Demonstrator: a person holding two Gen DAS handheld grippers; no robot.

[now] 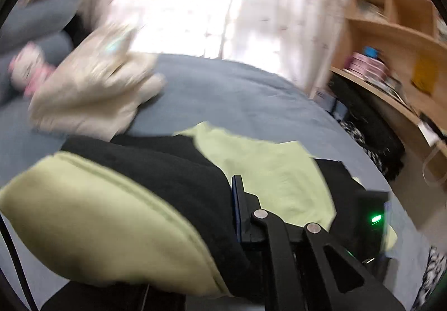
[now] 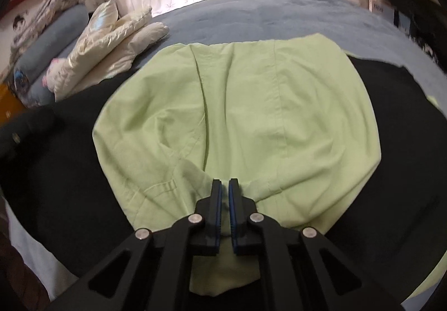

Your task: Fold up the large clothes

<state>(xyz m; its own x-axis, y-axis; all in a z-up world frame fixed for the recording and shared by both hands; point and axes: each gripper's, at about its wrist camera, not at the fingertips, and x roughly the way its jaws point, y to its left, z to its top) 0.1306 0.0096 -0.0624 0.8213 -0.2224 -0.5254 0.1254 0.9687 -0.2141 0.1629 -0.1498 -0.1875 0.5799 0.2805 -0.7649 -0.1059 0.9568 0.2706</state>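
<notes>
The light-green garment [image 2: 237, 115] lay spread over a black garment [image 2: 69, 171] on the blue-grey bedcover [image 2: 265, 11], flat enough to fold. Right gripper [image 2: 225, 190] had its jaws pinched shut on the green near edge, likely to lift it for a fold. Left gripper [image 1: 237, 199] was closed too, with black and green cloth [image 1: 111, 227] bunched over it; that view was blurred, but it looked clamped on the fabric. Cream jacket [image 2: 111, 42] sat aside, clear of the work.
</notes>
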